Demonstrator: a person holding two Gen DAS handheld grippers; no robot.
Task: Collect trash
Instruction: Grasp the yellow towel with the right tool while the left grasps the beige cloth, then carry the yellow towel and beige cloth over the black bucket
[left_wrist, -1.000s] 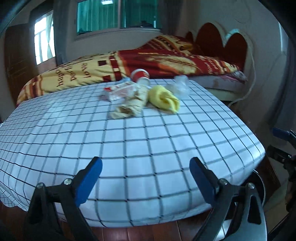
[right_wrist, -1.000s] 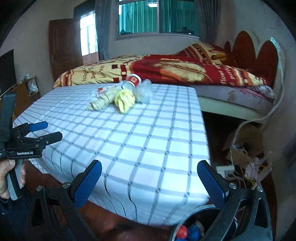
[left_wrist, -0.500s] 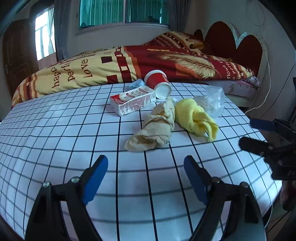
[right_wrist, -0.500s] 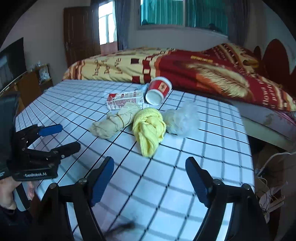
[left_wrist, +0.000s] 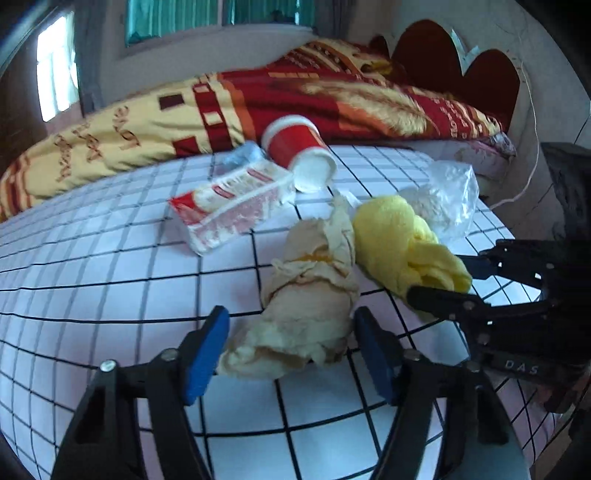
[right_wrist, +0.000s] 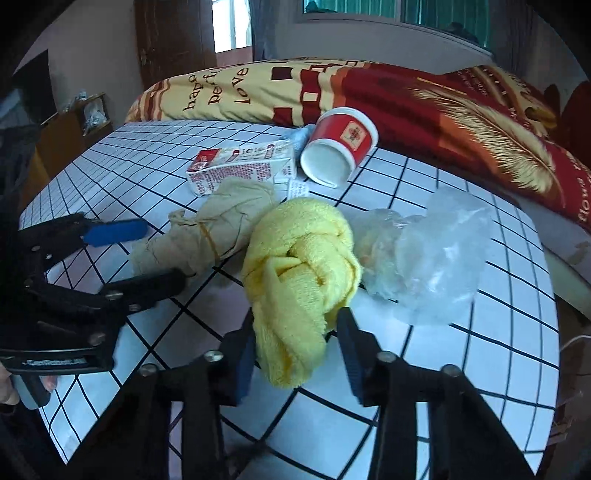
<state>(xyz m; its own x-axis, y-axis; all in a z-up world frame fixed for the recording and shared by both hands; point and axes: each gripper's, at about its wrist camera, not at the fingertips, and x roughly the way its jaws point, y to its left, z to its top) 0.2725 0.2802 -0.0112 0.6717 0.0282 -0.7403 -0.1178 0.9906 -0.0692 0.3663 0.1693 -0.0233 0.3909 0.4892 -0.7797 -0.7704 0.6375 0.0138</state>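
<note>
1. On a checked table (left_wrist: 110, 266), our left gripper (left_wrist: 291, 354) straddles the near end of a beige rag (left_wrist: 306, 306). Its blue pads sit apart, one on either side of the bundle, and a gap shows at each, so nothing is clamped.
2. Our right gripper (right_wrist: 295, 354) brackets the tail of a knotted yellow towel (right_wrist: 299, 266). The left pad looks to be touching the cloth; whether the right pad touches it we cannot tell. The jaws stand apart.
3. In the left wrist view the towel lies at 3 o'clock of the rag and touches it. A crumpled clear bag (left_wrist: 443, 199) sits at 2 o'clock of the towel.
4. A red-and-white carton (left_wrist: 232, 206) lies on its side at 11 o'clock of the rag. A red cup (left_wrist: 299, 151), tipped over with its mouth toward us, lies at 1 o'clock of the carton.
5. A bed with a red and yellow blanket (right_wrist: 406, 96) fills the 12 o'clock background.
</note>
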